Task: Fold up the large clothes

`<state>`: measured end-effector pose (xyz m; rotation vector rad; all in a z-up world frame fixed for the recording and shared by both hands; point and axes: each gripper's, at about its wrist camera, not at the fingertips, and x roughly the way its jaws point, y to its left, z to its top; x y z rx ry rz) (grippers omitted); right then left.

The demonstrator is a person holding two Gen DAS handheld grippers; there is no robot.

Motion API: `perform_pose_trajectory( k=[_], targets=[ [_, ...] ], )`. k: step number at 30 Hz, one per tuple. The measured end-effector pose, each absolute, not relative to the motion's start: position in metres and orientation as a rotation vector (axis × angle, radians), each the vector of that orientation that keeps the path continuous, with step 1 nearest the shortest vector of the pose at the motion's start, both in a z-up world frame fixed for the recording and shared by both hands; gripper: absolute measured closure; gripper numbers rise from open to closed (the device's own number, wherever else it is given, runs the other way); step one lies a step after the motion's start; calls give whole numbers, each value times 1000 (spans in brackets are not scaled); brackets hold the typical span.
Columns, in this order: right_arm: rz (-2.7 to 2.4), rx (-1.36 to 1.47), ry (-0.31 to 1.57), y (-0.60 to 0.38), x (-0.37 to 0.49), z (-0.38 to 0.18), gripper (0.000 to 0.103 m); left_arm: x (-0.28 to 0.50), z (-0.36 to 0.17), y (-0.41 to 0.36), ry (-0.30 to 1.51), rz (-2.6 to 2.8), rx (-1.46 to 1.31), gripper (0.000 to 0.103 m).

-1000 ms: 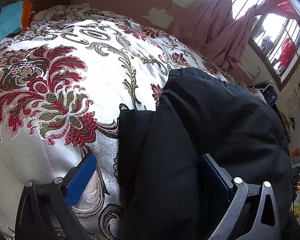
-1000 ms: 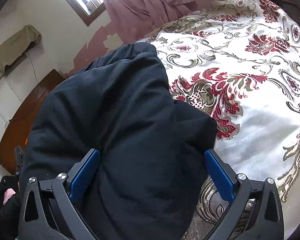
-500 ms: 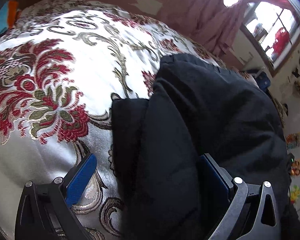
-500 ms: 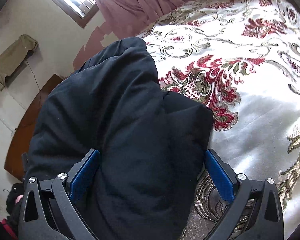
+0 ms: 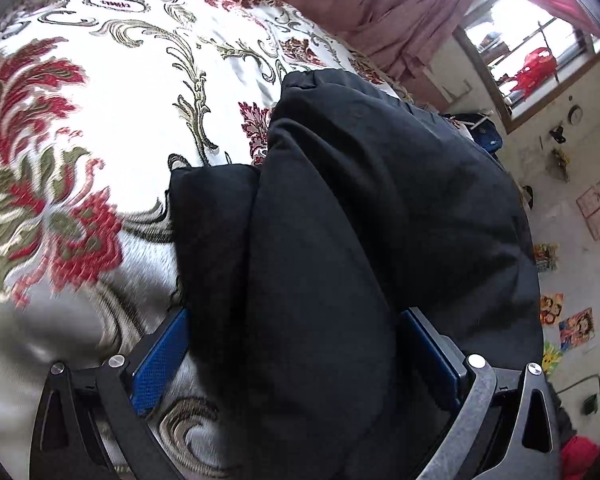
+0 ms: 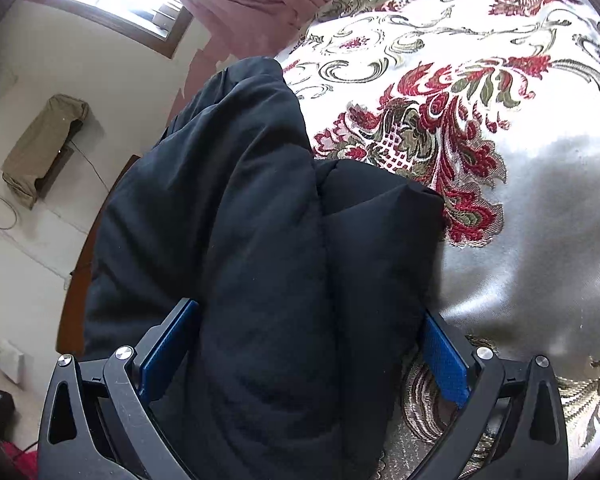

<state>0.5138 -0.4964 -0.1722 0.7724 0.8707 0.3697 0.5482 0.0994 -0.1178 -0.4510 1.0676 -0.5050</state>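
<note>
A bulky black padded garment [image 5: 360, 220] lies folded in thick layers on a white bedspread with red and gold flowers [image 5: 100, 100]. My left gripper [image 5: 296, 344] is wide open with the garment's near end bulging between its blue pads [image 5: 160, 356]. The same garment fills the right wrist view [image 6: 260, 220], and my right gripper [image 6: 308, 344] is also wide open around its near end, blue pads [image 6: 444, 360] on either side. Whether the pads press the cloth I cannot tell.
The bedspread [image 6: 500, 100] stretches right of the garment. A pink curtain [image 5: 412, 12] hangs by a window [image 5: 532, 52]. A wooden headboard or table [image 6: 80, 272] stands left of the bed. Small items lie on the floor [image 5: 572, 320].
Both grippers have moved forward along the garment, so it fills more of each view. The fold has bulged higher between the pads. The jaws stay wide.
</note>
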Motion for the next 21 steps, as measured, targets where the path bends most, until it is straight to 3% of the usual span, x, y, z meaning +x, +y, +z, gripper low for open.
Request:
perform_pose_trajectory(
  k=[4,6,8,10,13,16,21],
  targets=[
    [363,774,889,-494,519,-172,2,558,-121,97,1085,-498,-505,0],
    [356,768,894,-492,520,-169,8,558,-119,95,1086,-493,-520,1],
    [367,779,876,-491,518,-165,20,556,-117,95,1081,-489,-542,11],
    [377,790,865,-490,515,-161,36,555,-117,99,1072,-479,-588,32],
    [385,781,861,-487,511,-154,50,554,-118,107,1073,-437,-675,52],
    [378,757,860,-482,509,-143,63,550,-110,102,1053,-419,-653,68],
    [338,692,832,-478,498,-115,81,543,-81,87,1015,-342,-529,83]
  ],
)
